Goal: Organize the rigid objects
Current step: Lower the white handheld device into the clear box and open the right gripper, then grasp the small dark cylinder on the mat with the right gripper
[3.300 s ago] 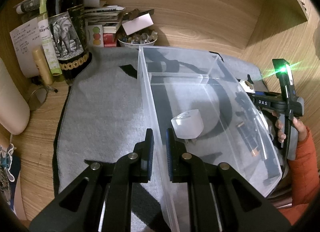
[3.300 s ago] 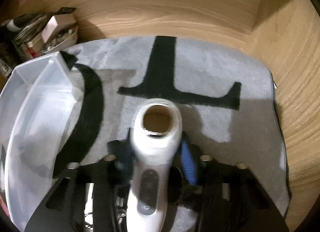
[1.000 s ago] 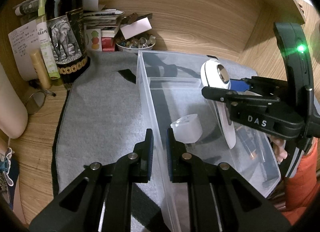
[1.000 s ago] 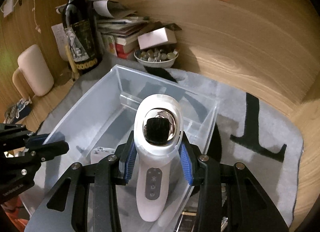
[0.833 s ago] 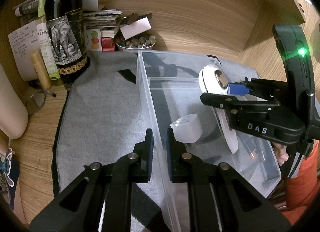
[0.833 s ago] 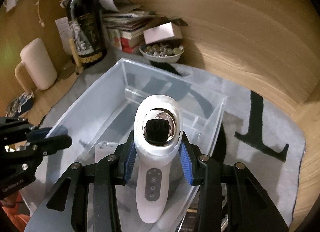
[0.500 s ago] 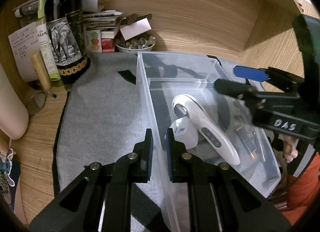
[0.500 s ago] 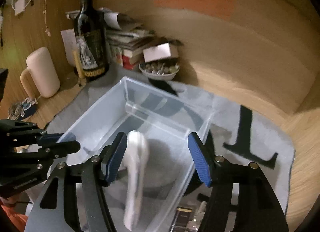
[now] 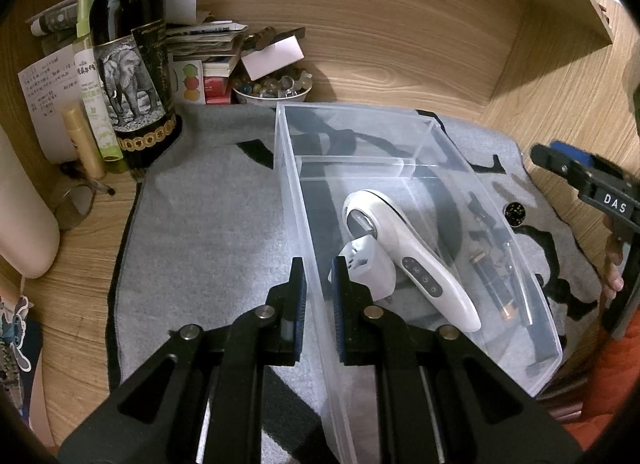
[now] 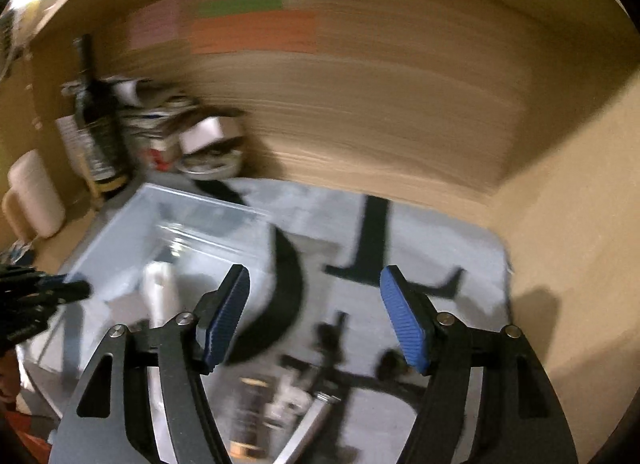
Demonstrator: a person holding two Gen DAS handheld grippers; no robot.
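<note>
A clear plastic bin [image 9: 420, 120] stands on a grey mat [image 9: 208, 216]. My left gripper [image 9: 318, 264] is shut on the bin's left wall, one finger each side. Inside the bin lie a white handheld device [image 9: 412, 260] and a white charger block [image 9: 370, 264] under its head. My right gripper [image 10: 314, 288] is open and empty, above the mat to the right of the bin [image 10: 132, 240]; the view is blurred. The device shows there as a white streak [image 10: 160, 292]. The right gripper also shows in the left wrist view [image 9: 588, 184].
A wine bottle [image 9: 132, 52], a bowl of marbles [image 9: 272, 84], books and papers stand at the back left. A small round black object [image 9: 515, 213] and dark tube-like items [image 9: 496, 280] lie on the mat right of the bin. Blurred small items [image 10: 288, 396] lie below my right gripper.
My right gripper carried the white device over the bin, opened and let it drop inside onto the charger block, then pulled away to the right. My left gripper has held the bin wall throughout.
</note>
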